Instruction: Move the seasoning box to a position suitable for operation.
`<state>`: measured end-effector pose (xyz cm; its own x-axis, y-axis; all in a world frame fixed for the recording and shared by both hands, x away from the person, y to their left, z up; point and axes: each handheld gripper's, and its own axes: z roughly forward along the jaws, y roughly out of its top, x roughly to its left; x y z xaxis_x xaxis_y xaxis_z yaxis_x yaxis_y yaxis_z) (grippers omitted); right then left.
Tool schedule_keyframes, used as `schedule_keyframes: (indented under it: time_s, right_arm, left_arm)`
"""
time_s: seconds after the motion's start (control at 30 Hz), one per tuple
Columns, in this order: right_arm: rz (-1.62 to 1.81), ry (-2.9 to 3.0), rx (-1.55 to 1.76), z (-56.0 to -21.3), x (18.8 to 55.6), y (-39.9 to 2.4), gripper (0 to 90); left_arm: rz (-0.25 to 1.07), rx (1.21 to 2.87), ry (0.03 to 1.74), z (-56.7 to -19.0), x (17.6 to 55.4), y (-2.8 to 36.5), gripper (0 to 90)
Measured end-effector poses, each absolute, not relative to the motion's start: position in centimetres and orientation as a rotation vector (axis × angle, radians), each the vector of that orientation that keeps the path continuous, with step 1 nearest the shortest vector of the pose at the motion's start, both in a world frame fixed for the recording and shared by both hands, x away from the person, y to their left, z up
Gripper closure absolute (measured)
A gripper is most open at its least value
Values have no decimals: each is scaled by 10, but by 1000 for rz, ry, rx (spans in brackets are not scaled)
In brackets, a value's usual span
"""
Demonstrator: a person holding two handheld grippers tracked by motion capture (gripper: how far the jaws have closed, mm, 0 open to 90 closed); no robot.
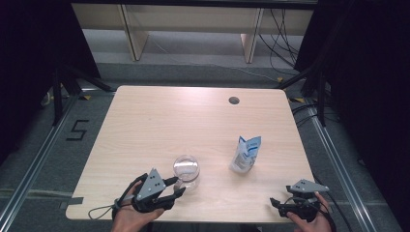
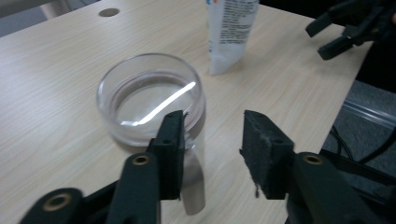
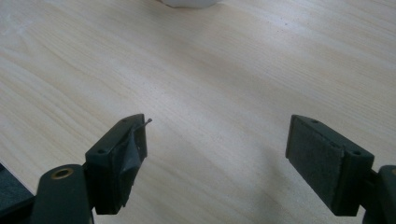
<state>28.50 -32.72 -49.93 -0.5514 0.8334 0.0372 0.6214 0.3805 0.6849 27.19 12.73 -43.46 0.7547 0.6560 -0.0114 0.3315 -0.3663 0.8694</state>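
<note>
Two objects stood on the wooden table (image 1: 145, 121) in the high view: a clear glass jar (image 1: 186, 170) near the front edge and, at its three o'clock and well apart, an upright white-and-blue pouch (image 1: 246, 154). The left gripper (image 1: 176, 186) lay at the jar's seven o'clock, tips right beside its base, while the right gripper (image 1: 274, 203) rested at the table's front right corner, far from both things.

From the left gripper view, the jar (image 2: 152, 100) sat empty and lidless, just beyond the left jaw, whose tip overlapped its near wall; whether it touched could not be told. The jaws stood about half apart with only bare table between them, so nothing was gripped. The pouch (image 2: 229, 32) rose at one o'clock.

From the right gripper view, the jaws gaped wide over bare wood, holding nothing; the pouch's base (image 3: 187, 3) peeked in at twelve o'clock.

Judging by this, the jar was free on the table, and the pouch looked untouched, so any work with it remained.
</note>
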Motion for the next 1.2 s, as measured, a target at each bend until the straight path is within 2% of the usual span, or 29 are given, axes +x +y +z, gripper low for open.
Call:
schedule_keyframes:
  time_s: [0.03, 0.07, 0.1, 0.17, 0.23, 0.27, 0.5, 0.63, 0.77, 0.97, 1.0, 1.2]
  right_arm:
    - [940, 2321, 1253, -499, 285, -328, 214]
    - [940, 2321, 1253, -499, 285, -328, 214]
    - [951, 2322, 1239, -500, 285, -328, 214]
    - [914, 2325, 1219, -498, 286, -330, 214]
    - [935, 2319, 1284, -499, 283, -327, 214]
    - [929, 2324, 1298, -498, 283, -326, 214]
    - [945, 2377, 1279, -498, 286, -328, 214]
    - [955, 2376, 1261, -498, 286, -328, 214]
    - [942, 2340, 1288, -498, 283, -325, 214]
    - [935, 2333, 1334, -497, 282, -324, 214]
    - [933, 2341, 1261, -498, 285, -327, 214]
    - [947, 2367, 1259, -498, 285, -327, 214]
  left_arm:
    - [405, 1965, 794, -439, 271, 132, 491]
    - [405, 1965, 794, -439, 271, 132, 460]
    - [386, 1958, 822, -442, 271, 133, 460]
    - [343, 1926, 911, -451, 274, 136, 378]
    - [353, 1939, 934, -454, 276, 137, 358]
    - [355, 1933, 952, -457, 277, 137, 315]
    - [386, 1943, 1028, -474, 287, 127, 262]
    - [401, 1969, 1019, -477, 290, 124, 261]
    - [430, 1977, 995, -478, 294, 123, 301]
    - [428, 1953, 979, -479, 294, 123, 417]
    - [424, 1954, 973, -479, 294, 124, 432]
    - [447, 1941, 989, -480, 296, 127, 469]
